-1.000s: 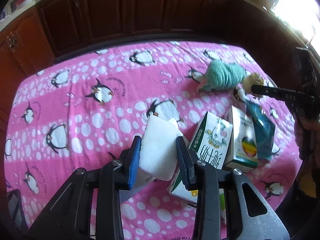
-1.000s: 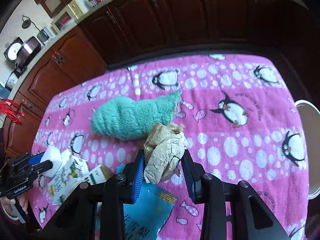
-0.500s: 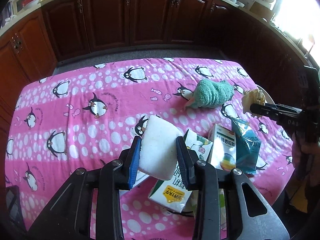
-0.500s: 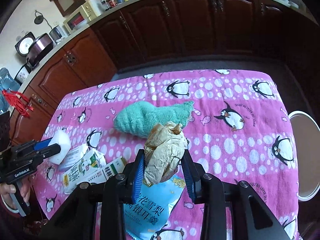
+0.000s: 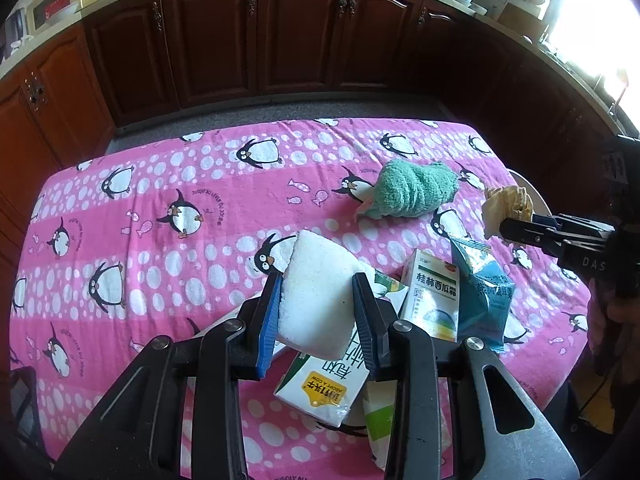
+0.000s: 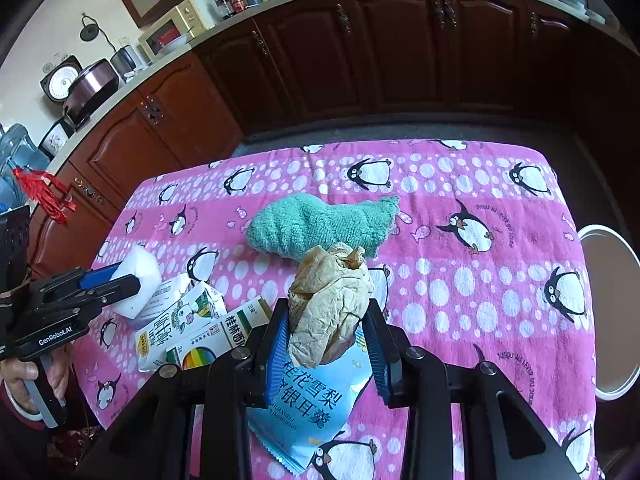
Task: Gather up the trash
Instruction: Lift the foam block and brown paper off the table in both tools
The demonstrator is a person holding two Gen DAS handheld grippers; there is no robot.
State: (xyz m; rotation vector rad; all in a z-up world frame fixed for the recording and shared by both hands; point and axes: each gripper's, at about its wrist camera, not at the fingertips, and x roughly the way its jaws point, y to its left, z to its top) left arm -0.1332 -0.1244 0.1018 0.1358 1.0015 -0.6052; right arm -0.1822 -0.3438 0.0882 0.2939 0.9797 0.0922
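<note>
Above the cartons (image 5: pixel 430 300), the left claw (image 5: pixel 316 304) pinching foam (image 5: pixel 316 292) and right claw (image 6: pixel 328 332) squeezing crumpled paper (image 6: pixel 328 304) could drop springy loads

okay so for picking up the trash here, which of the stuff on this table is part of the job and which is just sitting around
Trash for the job:
- white foam block, held in the left gripper
- crumpled brown paper, held in the right gripper
- milk carton
- medicine box
- blue snack packet

Likely just lying about:
- green towel
- penguin tablecloth
- white stool beside the table
</note>
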